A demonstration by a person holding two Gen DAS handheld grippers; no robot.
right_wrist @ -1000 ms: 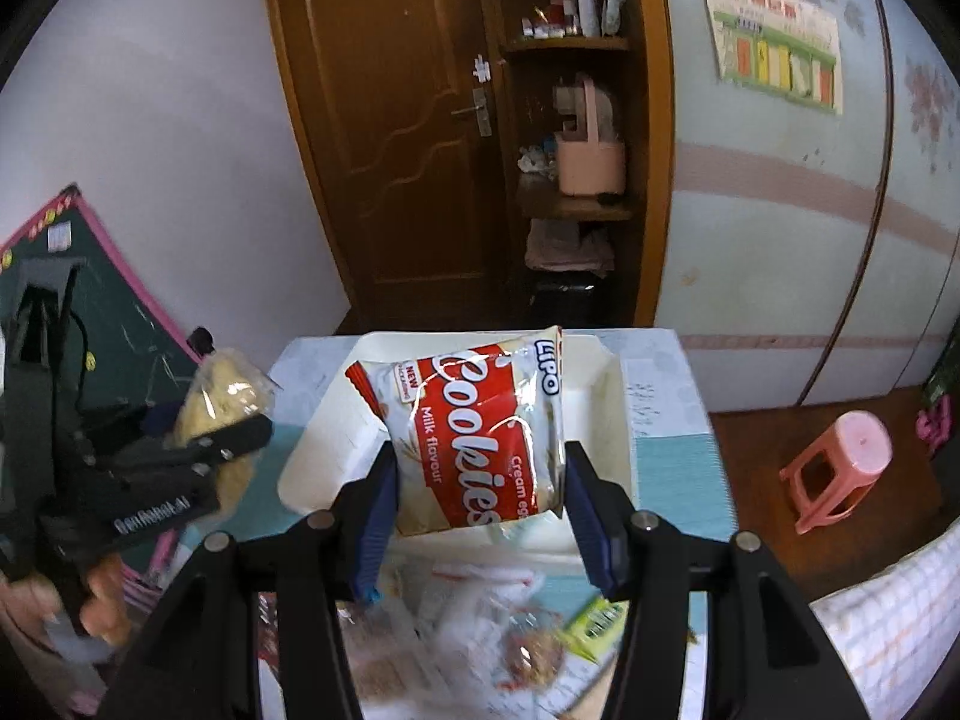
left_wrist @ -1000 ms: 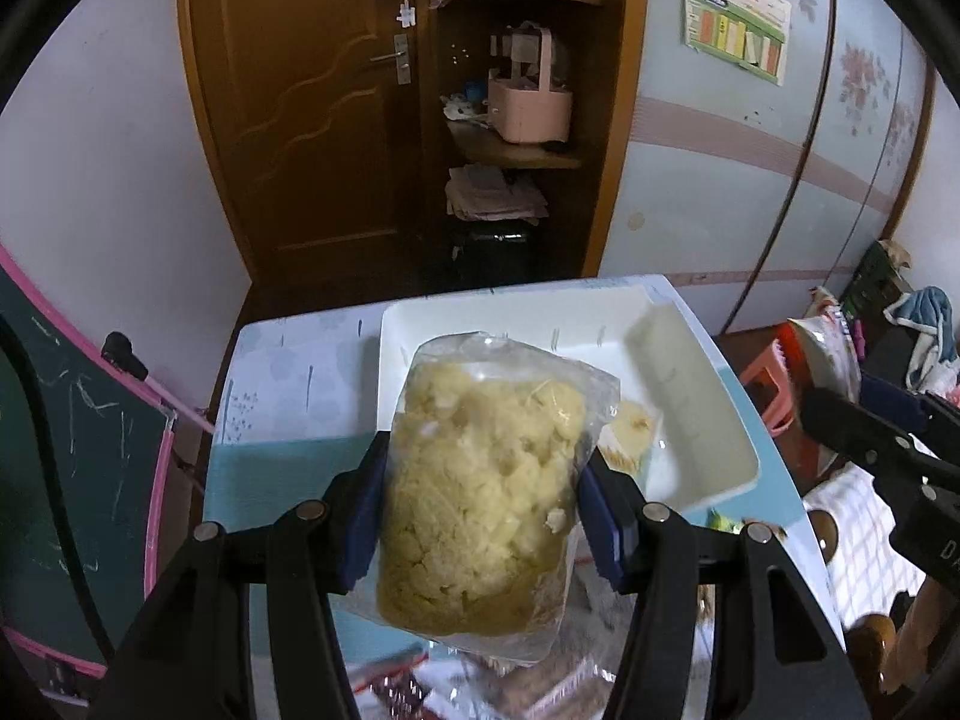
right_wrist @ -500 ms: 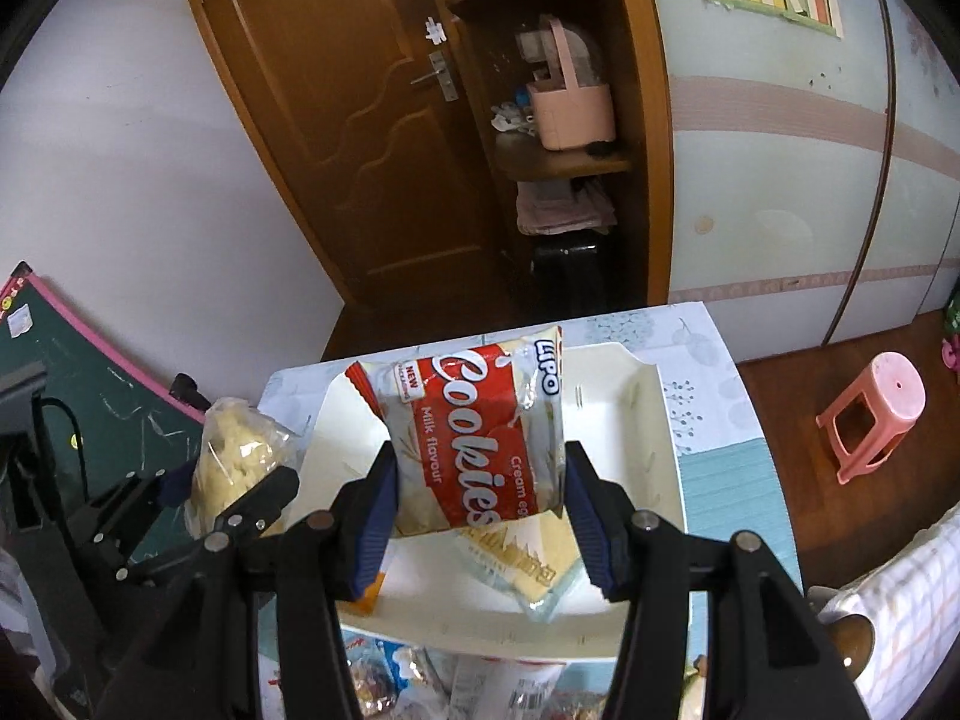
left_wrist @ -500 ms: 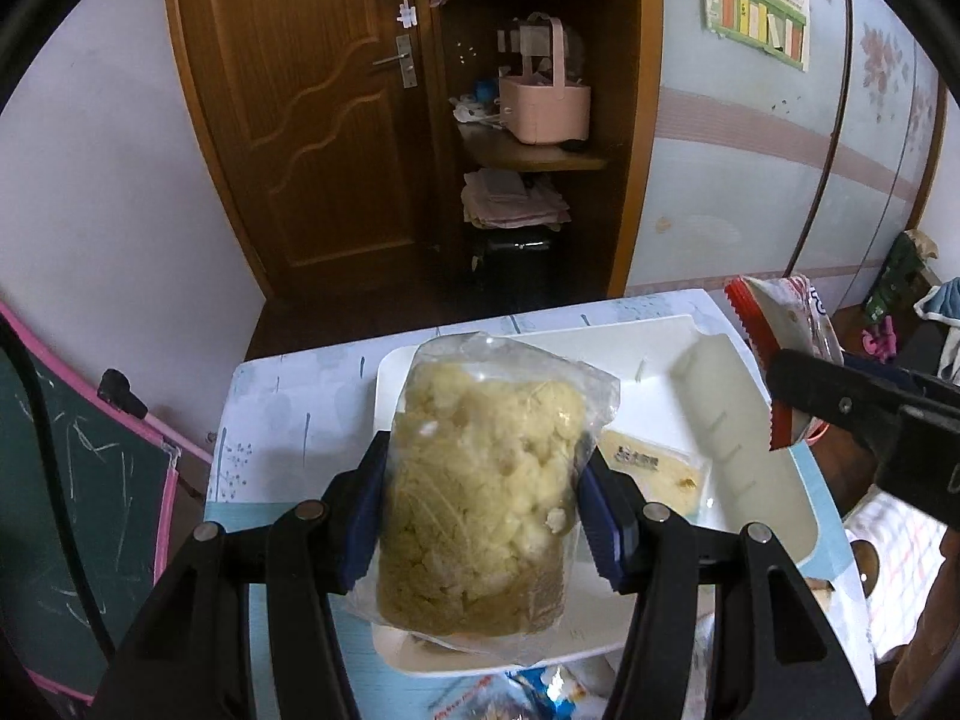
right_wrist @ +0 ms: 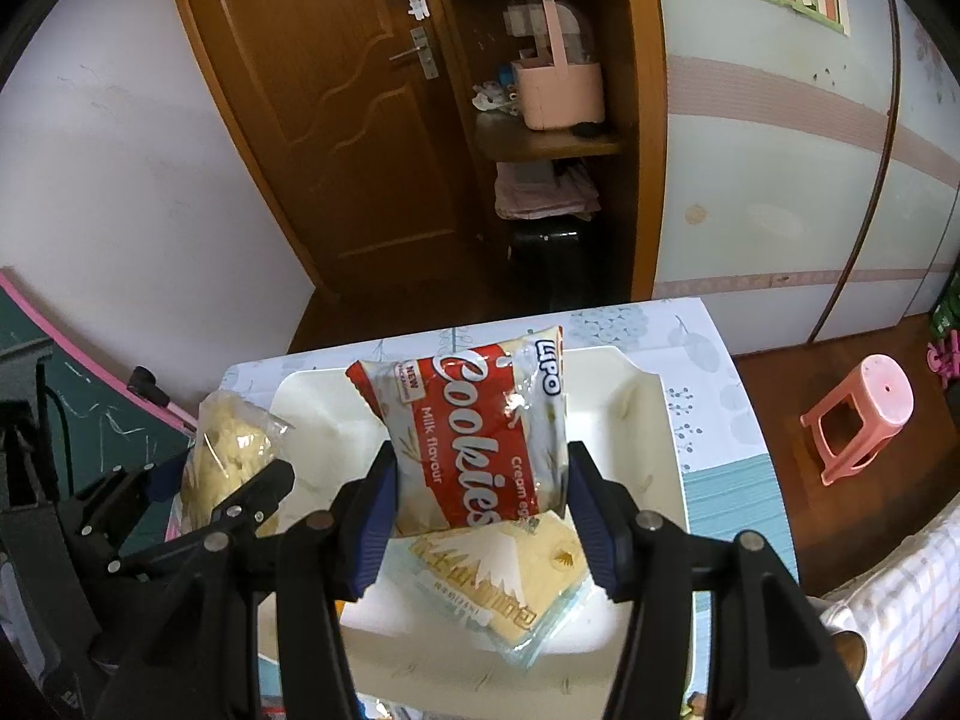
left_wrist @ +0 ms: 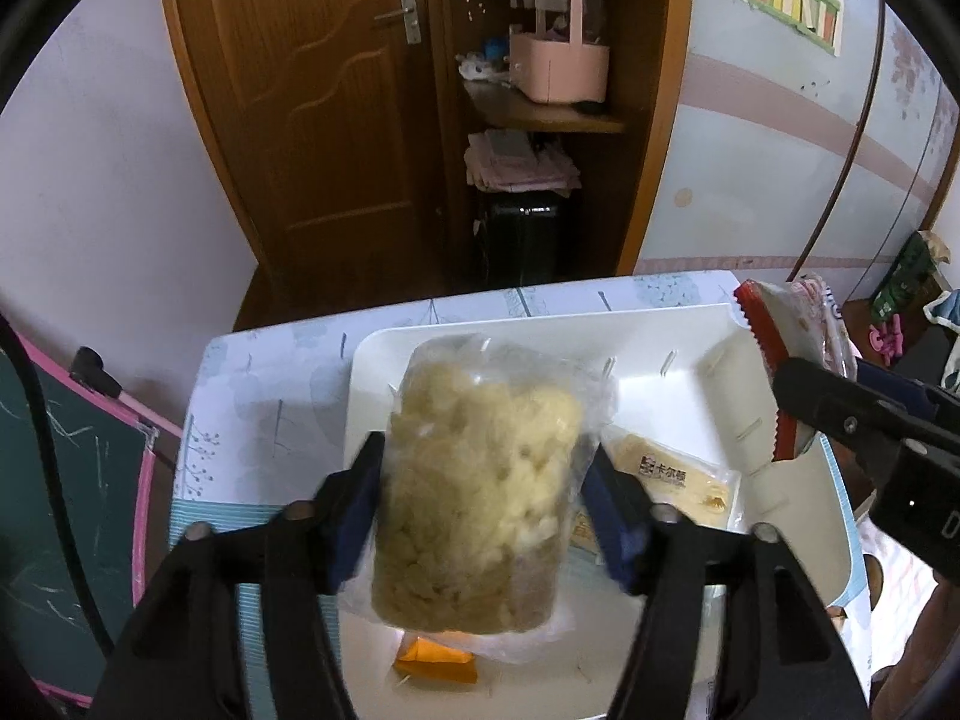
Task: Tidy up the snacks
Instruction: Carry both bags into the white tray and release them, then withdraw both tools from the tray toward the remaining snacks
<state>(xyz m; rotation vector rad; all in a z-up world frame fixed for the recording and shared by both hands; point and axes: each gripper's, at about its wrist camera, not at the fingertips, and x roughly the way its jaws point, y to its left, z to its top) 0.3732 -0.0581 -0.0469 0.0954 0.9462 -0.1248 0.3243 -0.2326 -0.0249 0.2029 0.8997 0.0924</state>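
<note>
Popcorn bag [left_wrist: 480, 504] left, cookies pack [right_wrist: 480, 444] right, both over tray [left_wrist: 672, 402] on table [left_wrist: 270, 396]; flat packets [right_wrist: 510, 576] lie in tray.

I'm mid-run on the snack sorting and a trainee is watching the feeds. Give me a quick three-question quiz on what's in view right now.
1. True or false: the red Cookies pack sits between the fingers of the right gripper.
2. Pick one: what lies in the white tray just below that pack? A) a flat pale-yellow packet B) a banana C) a drinks can
3. Short answer: which gripper has the clear bag of yellow puffs between its fingers?

Key:
1. True.
2. A.
3. The left gripper. Its jaws have just been opening, with the bag between them above the tray.
</note>
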